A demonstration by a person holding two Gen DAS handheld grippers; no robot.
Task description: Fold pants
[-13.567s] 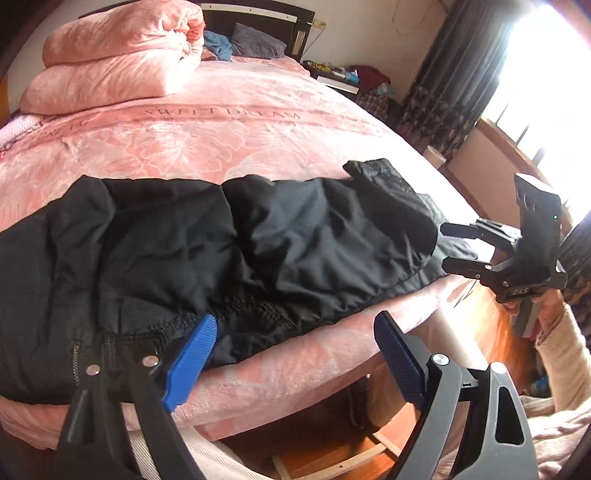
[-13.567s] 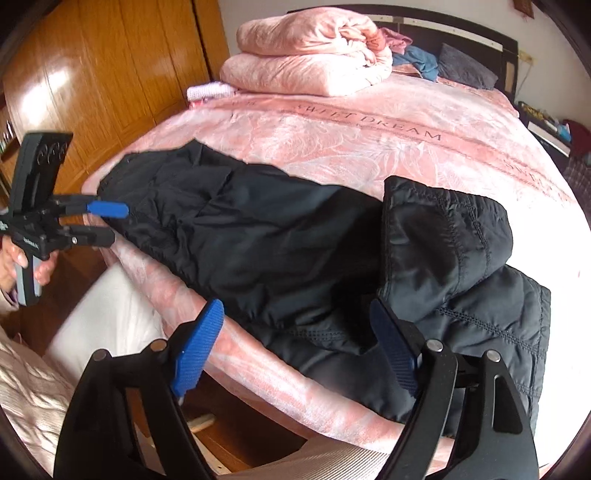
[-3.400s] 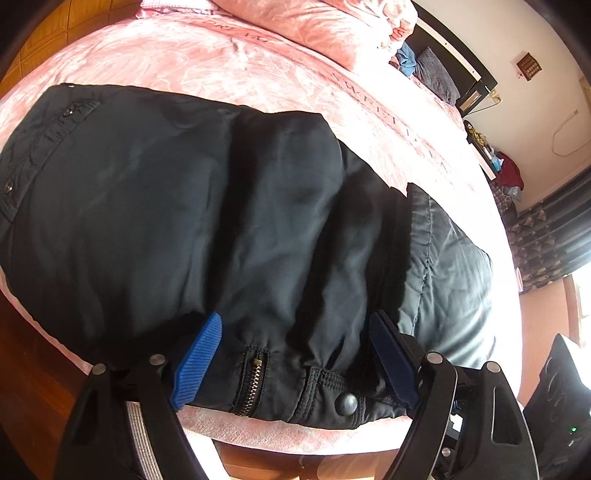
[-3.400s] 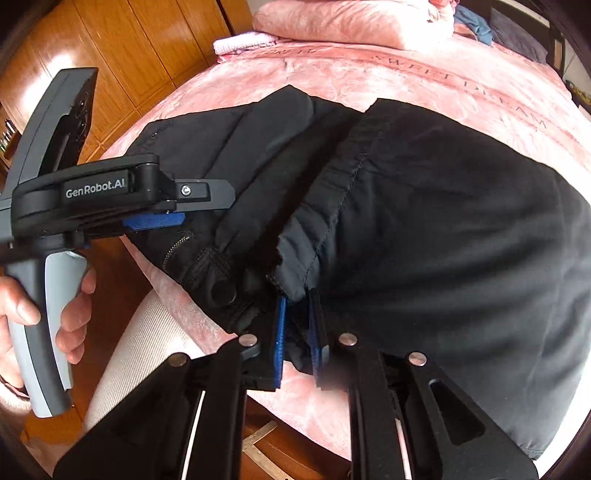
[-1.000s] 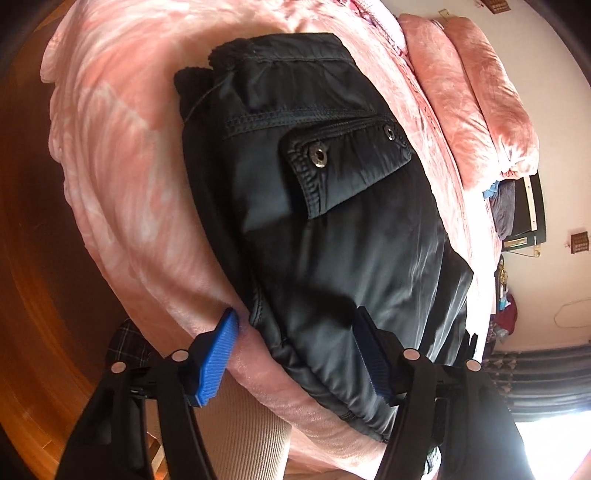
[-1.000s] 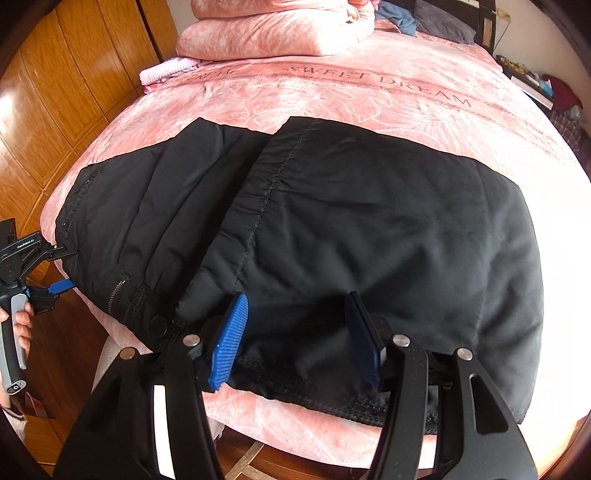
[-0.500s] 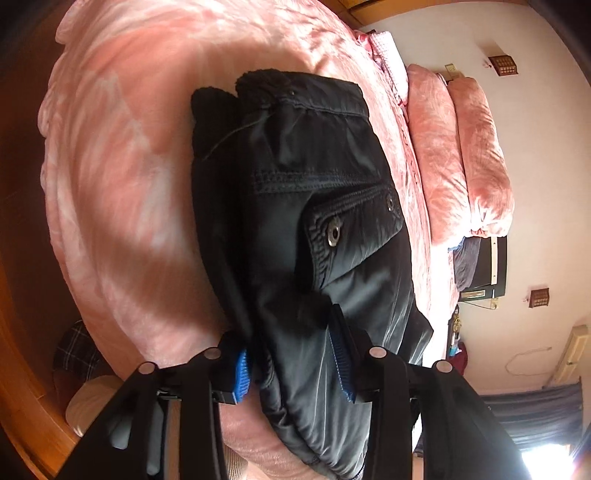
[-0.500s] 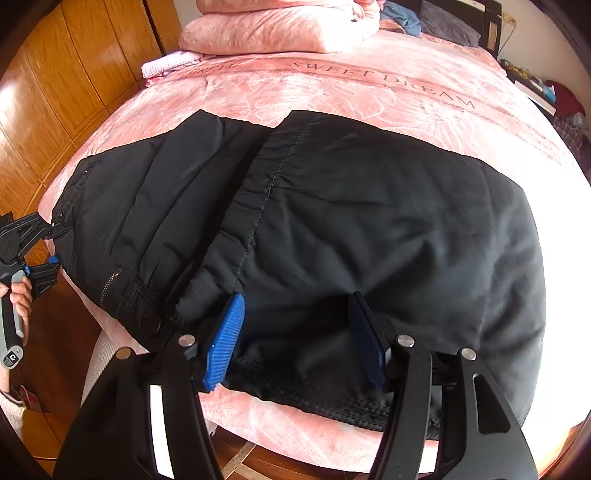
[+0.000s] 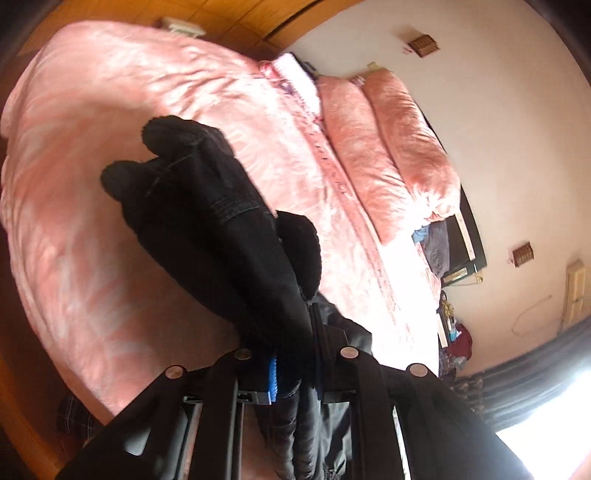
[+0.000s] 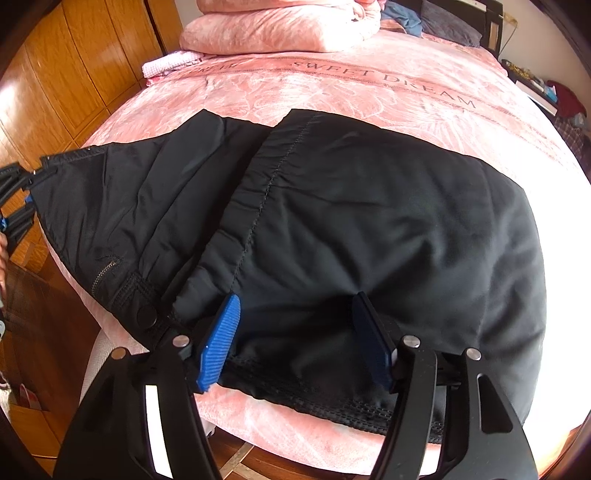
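My right gripper point(image 10: 295, 345) is hovering with its blue pads spread wide, at the near edge of the black pants point(image 10: 369, 221), gripping nothing; the hem of the folded-over layer is lying just under and between the pads. My left gripper point(image 9: 293, 369) is clamping a bunched edge of the pants point(image 9: 221, 240), its pads pressed together on the fabric so that only a sliver of blue is showing. In the right wrist view that same left gripper point(image 10: 16, 206) is sitting at the far left, pinching the waistband corner and pulling it out past the bed's edge. The pants are lying across the near side of the pink bedspread point(image 10: 369, 85), one dark layer folded over another, with a stitched seam running down the middle and a zipper and snap showing at the lower left. Beyond them a folded pink quilt point(image 10: 280, 26) is resting by the headboard, and wooden wardrobe doors point(image 10: 74, 66) are standing to the left.
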